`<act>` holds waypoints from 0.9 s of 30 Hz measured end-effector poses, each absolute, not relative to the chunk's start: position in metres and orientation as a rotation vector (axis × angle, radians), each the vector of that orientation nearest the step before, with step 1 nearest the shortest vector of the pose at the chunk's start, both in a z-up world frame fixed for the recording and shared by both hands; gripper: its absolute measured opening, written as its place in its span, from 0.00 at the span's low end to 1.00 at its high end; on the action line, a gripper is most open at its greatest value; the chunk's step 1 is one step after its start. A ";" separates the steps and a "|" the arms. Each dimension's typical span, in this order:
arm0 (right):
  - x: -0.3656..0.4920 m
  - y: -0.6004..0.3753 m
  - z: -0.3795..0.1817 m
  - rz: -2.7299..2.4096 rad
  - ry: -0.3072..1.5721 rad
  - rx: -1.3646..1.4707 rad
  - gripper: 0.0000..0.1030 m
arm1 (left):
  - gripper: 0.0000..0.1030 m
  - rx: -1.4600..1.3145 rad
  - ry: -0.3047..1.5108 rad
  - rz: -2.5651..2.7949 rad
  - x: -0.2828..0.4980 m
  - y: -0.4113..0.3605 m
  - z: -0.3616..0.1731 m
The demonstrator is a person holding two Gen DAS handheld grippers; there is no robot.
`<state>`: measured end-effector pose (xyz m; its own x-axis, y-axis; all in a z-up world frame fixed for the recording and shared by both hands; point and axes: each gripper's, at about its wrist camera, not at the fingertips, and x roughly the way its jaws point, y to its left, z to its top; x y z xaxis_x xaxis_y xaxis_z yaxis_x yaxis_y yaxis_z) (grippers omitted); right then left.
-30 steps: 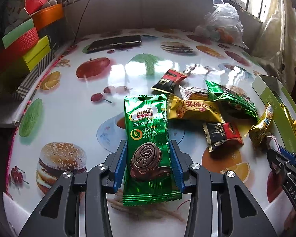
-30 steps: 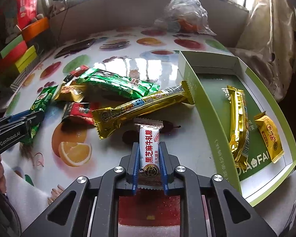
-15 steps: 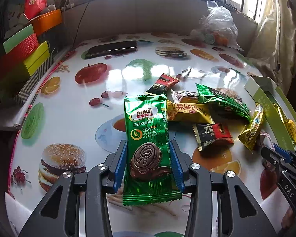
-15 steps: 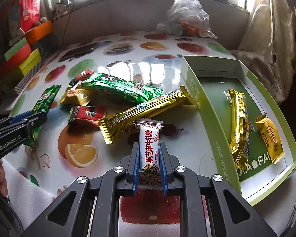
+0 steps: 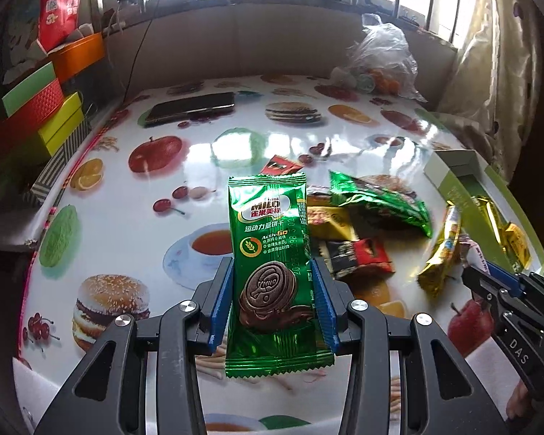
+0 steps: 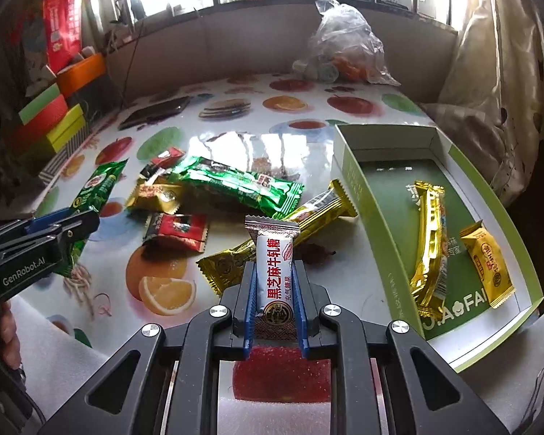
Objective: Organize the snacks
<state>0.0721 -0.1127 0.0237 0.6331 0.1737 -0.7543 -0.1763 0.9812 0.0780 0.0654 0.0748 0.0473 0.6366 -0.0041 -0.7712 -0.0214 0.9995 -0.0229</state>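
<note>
- Open tablecloth (image 5: 134,217) from nine to eleven o'clock of the left gripper (image 5: 273,290); only printed fruit and a burger there, nothing raised.
- Loose snack pile (image 6: 214,195) at one to two o'clock of that gripper, wrappers overlapping, no bare lane through.
- Green tray (image 6: 359,195) at two o'clock of the right gripper (image 6: 273,290), near wall upright; floor bare at its far end, gold bar (image 6: 429,250) and small yellow packet (image 6: 487,264) filling the near end.
- Phone (image 5: 190,108) flat at eleven o'clock, far side.
- Plastic bag (image 6: 344,43) bulking at twelve to one o'clock by the wall.
- Stacked coloured boxes (image 5: 36,108) closing off the ten o'clock edge.
</note>
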 end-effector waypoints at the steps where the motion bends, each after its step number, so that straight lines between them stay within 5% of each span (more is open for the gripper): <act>1: 0.072 -0.113 0.026 0.203 0.858 0.001 0.17 | 0.42 -0.028 0.877 0.003 0.065 0.072 0.049; 27: 0.081 -0.147 0.059 0.171 0.833 0.048 0.17 | 0.42 -0.016 0.865 -0.165 0.096 0.004 0.082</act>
<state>0.0810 -0.1467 0.0592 0.6596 0.1695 -0.7323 -0.1318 0.9852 0.1094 0.0956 0.0044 0.0820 0.6367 -0.1509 -0.7562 0.1380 0.9871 -0.0808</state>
